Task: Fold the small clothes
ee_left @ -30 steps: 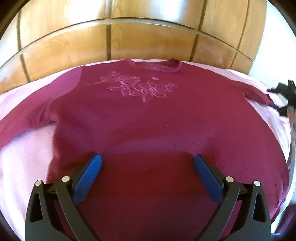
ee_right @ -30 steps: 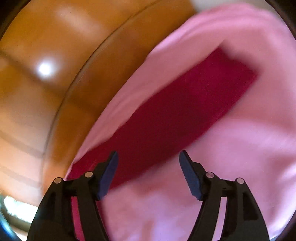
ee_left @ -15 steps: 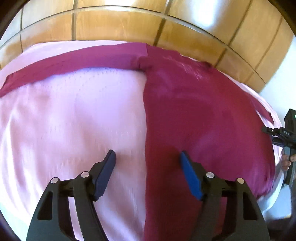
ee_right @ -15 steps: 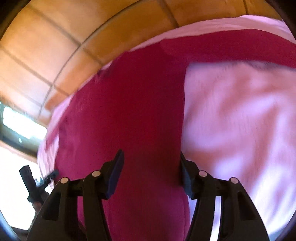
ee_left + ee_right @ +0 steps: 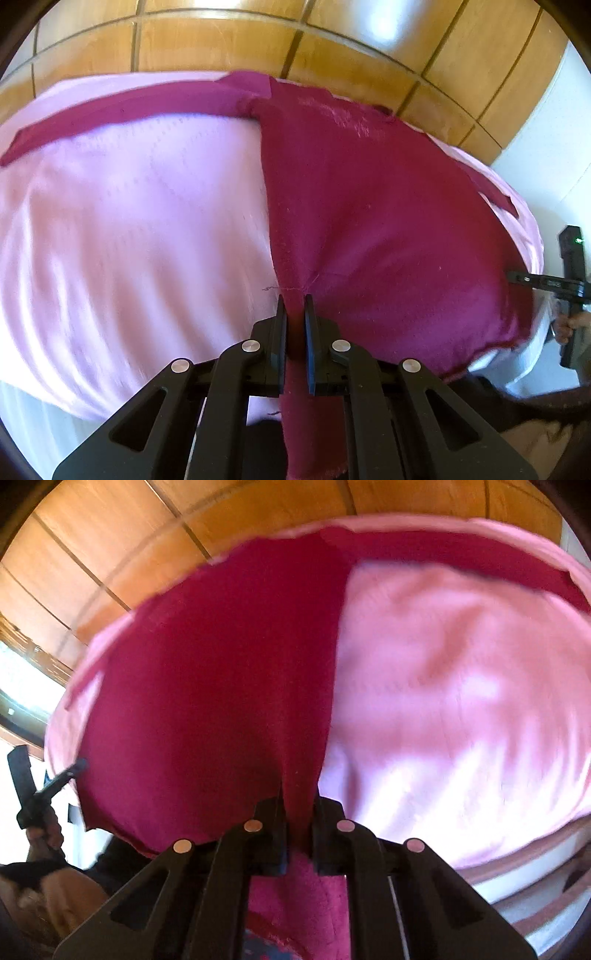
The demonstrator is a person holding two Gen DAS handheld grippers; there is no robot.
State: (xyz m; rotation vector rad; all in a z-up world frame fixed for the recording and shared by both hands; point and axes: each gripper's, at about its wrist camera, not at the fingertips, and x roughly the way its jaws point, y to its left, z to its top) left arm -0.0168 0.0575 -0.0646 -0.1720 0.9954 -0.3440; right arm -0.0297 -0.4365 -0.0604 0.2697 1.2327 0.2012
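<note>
Jaws of the left gripper [image 5: 294, 314], two flat black plates on a matte black linkage with round silver pivot pins, have just been closing and now pinch a gathered ridge of the maroon long-sleeved knit sweater [image 5: 369, 221] at its lower side edge; thin creases radiate from the grip. Jaws of the right gripper [image 5: 298, 805], of the same build, have likewise just been closing and clamp the opposite lower corner of the garment, where the fabric narrows into a tapering fold between the plates and a fuzzy raw hem hangs below them.

The sweater lies spread face up on a pale pink bedsheet [image 5: 129, 221] with a faint dotted weave, covering a rounded mattress. Its cloth is soft and slightly napped. A lighter embroidered motif [image 5: 343, 116] sits on the chest below the neckline. One sleeve [image 5: 122, 110] stretches out as a flat straight band across the sheet; the other sleeve's cuff [image 5: 496, 195] lies near the far edge.

Behind the bed stand glossy honey-coloured wooden panels [image 5: 221, 44] divided by dark narrow grooves.
</note>
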